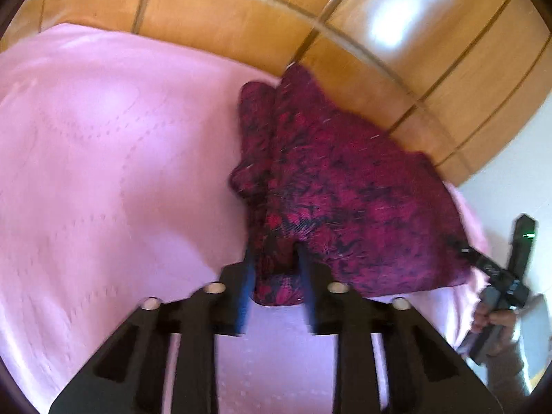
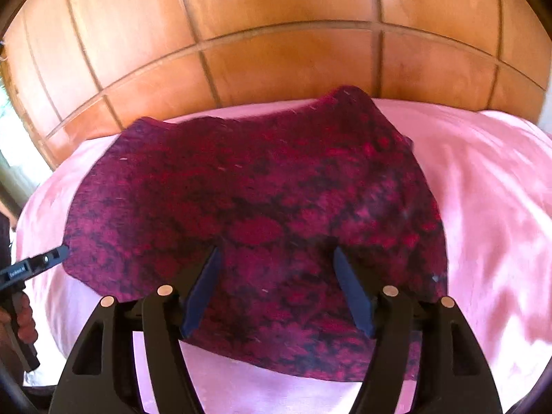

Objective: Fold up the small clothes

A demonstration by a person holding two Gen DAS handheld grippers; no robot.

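The magenta-and-black patterned knit garment point(image 1: 331, 186) is pinched by the left gripper point(image 1: 274, 258); the right gripper point(image 2: 276, 258), spread apart, grips nothing, so the fold could be dragged askew across the pink bedsheet point(image 1: 103, 158)

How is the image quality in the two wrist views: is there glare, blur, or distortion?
Left wrist view: bright glare patches on the wooden panels, motion blur across the pink sheet and the magenta garment, panel lines bent by the fisheye. Right wrist view: softer glare on the panels, the garment's print smeared by blur, sunlight patches on the sheet at right, edges curved strongly.
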